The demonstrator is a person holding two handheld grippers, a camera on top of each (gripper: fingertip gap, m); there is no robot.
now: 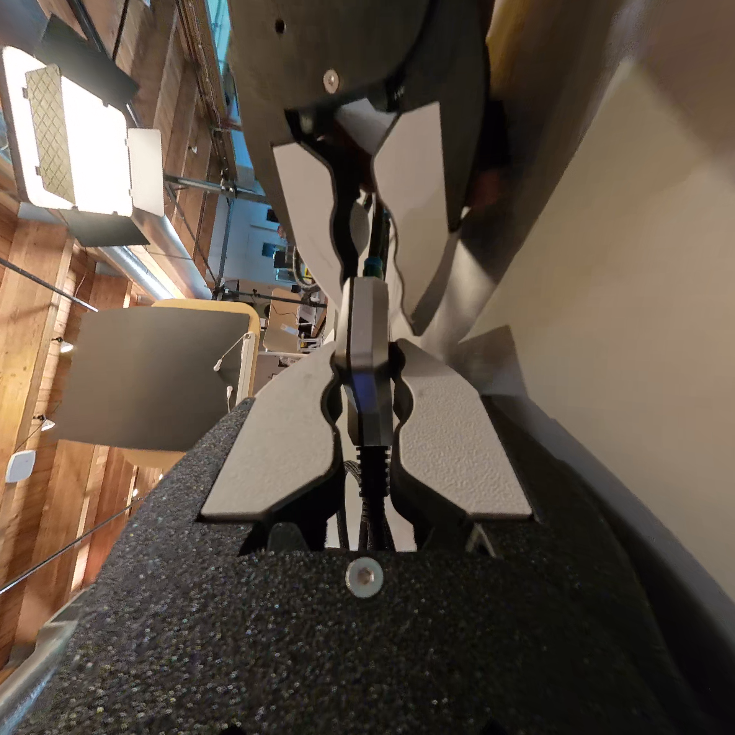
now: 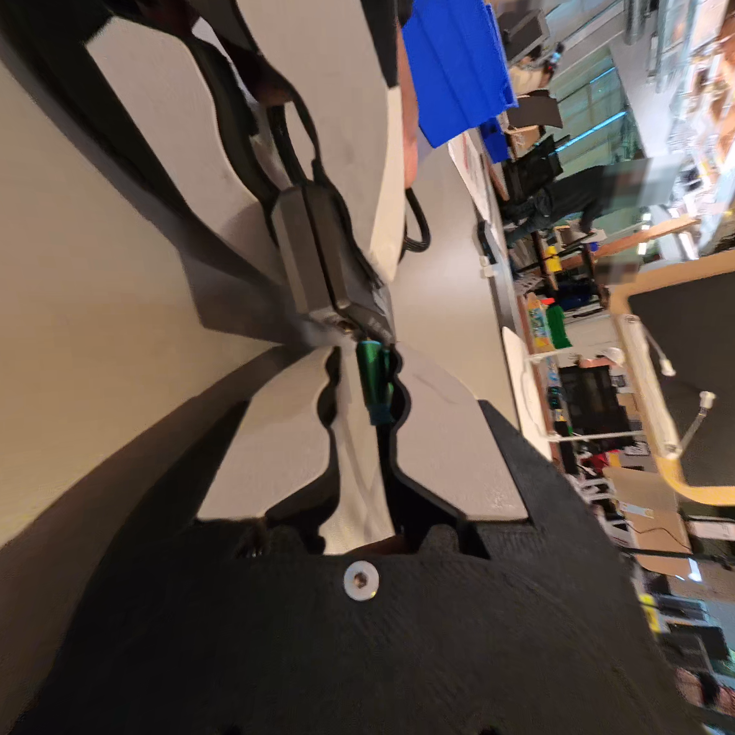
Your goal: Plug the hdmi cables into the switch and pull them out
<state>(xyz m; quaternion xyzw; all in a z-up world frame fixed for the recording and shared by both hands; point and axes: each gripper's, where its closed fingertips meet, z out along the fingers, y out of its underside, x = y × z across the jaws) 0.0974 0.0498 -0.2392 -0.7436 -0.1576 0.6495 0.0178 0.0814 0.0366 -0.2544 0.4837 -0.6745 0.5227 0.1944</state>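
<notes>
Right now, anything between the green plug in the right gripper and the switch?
Nothing visible. The right gripper holds the green plug with its tip at the end face of the switch, clamped in the left gripper. No cable or finger crosses between. Blur hides whether it is in a port.

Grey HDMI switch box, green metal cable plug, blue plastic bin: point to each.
Grey HDMI switch box (image 1: 364,358): left wrist view, its narrow top face.
Green metal cable plug (image 2: 372,374): right wrist view, its barrel.
Blue plastic bin (image 2: 457,67): right wrist view, its side wall.
</notes>
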